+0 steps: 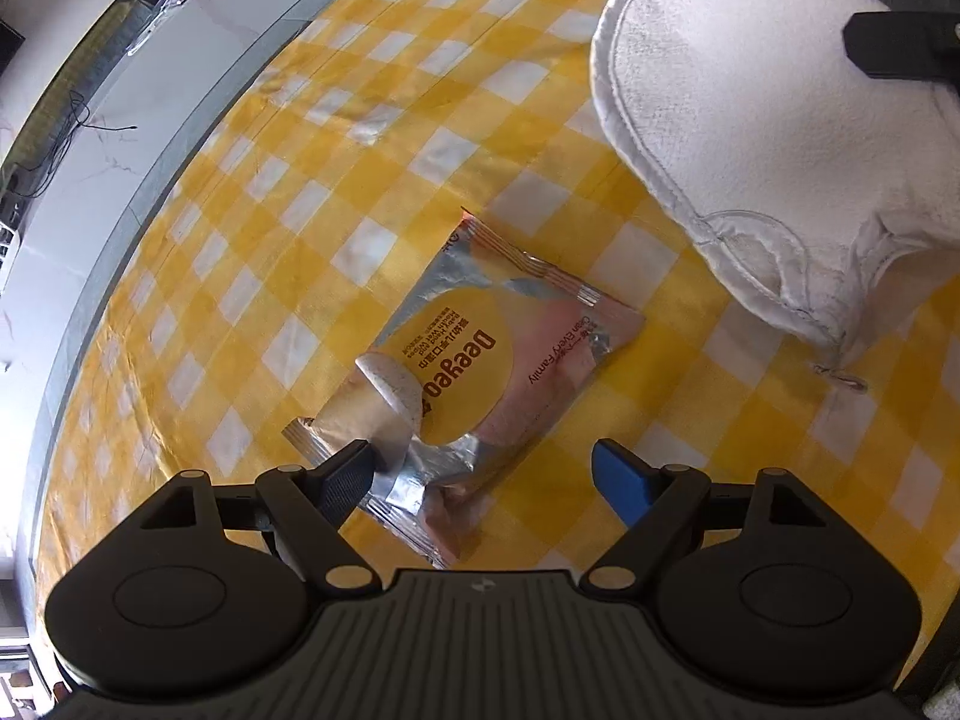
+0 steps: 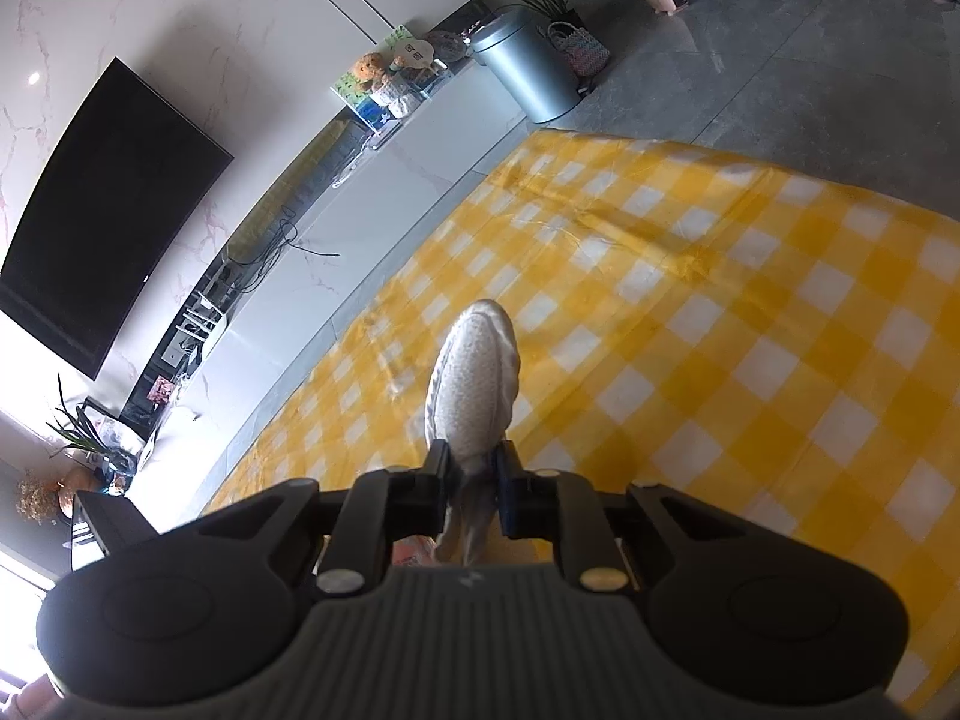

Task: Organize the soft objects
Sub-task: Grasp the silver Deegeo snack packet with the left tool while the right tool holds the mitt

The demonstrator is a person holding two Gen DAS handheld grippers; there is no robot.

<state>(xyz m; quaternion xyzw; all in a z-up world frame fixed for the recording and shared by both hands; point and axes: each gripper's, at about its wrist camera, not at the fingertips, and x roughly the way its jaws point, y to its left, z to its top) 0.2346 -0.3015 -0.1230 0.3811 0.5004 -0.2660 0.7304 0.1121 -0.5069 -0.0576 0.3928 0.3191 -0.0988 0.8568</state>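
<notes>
White slipper pinched in my right hand, wipes pack under my left

The slipper hangs above the yellow checked worktop, my right fingers clamped on its edge. The wipes pack lies flat just beside it; my left fingers gape wide over the near end, nothing held. A grey bin stands well beyond

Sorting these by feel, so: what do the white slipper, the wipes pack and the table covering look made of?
White slipper: terry-like cloth, matte, nubbly pile and stitched edging. Wipes pack: thin plastic or foil film, glossy, crinkled with bright glare. Checked cloth: probably coated or plastic sheet, slight sheen and creases.
</notes>
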